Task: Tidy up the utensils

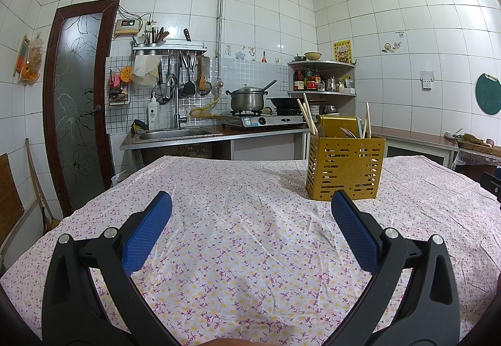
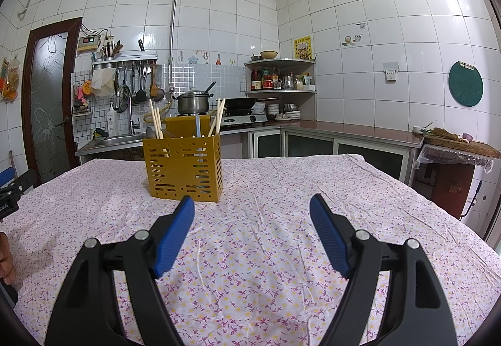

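A yellow perforated utensil holder (image 1: 344, 167) stands upright on the floral tablecloth (image 1: 244, 221); it also shows in the right wrist view (image 2: 183, 169). Wooden chopsticks (image 1: 308, 119) and metal cutlery (image 1: 347, 132) stick out of it; the chopsticks (image 2: 156, 122) show in the right wrist view too. My left gripper (image 1: 250, 205) is open and empty, low over the cloth, with the holder just beyond its right finger. My right gripper (image 2: 252, 205) is open and empty, with the holder ahead to its left.
Behind the table run a sink (image 1: 175, 133), a gas stove with a pot (image 1: 247, 99) and wok, and a corner shelf (image 1: 322, 77). A counter (image 2: 360, 130) lines the right wall. The left gripper's body (image 2: 12, 189) shows at the left edge.
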